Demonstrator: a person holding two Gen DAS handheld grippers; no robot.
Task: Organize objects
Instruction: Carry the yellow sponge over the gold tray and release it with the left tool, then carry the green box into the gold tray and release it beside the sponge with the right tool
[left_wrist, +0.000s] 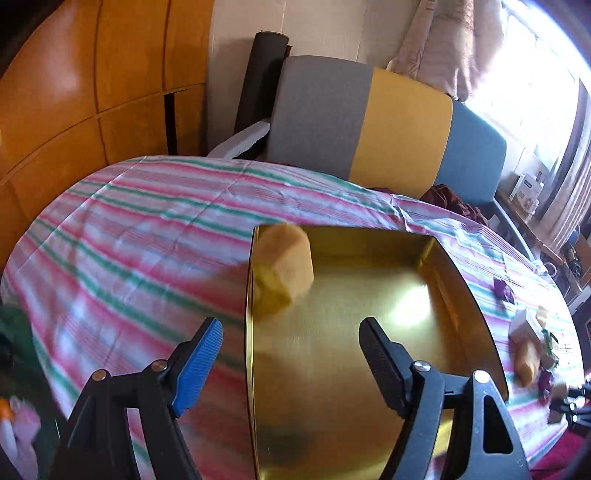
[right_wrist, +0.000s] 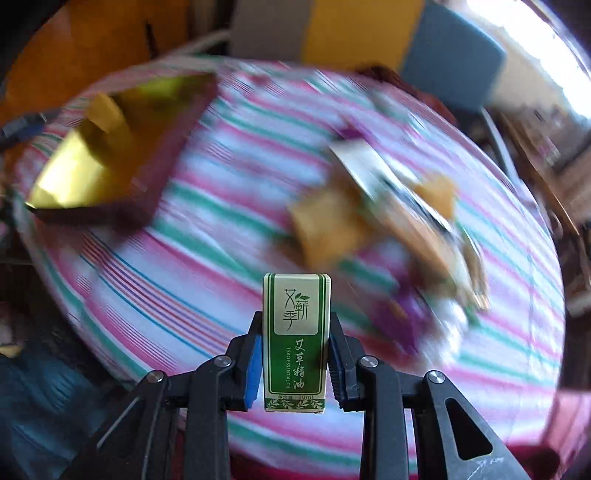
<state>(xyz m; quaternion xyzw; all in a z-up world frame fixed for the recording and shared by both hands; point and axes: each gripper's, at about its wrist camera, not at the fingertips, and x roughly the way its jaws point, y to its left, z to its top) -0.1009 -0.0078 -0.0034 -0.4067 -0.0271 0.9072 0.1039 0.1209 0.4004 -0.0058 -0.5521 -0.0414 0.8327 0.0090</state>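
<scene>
My right gripper (right_wrist: 295, 325) is shut on a green and cream essential oil box (right_wrist: 296, 339), held upright above the striped cloth. A gold tin box (left_wrist: 354, 332) lies open on the cloth with a tan block (left_wrist: 286, 264) in its far left corner; it also shows in the right wrist view (right_wrist: 92, 170) at far left. My left gripper (left_wrist: 291, 332) is open and empty, its jaws wide apart over the tin's near left edge. A blurred pile of tan and purple items (right_wrist: 391, 218) lies ahead of the right gripper.
The striped cloth (left_wrist: 147, 229) covers a round table. A grey, yellow and blue chair back (left_wrist: 369, 122) stands behind it. Wooden cabinets (left_wrist: 74, 92) are at the left. Small tan and purple items (left_wrist: 532, 350) lie at the table's right edge.
</scene>
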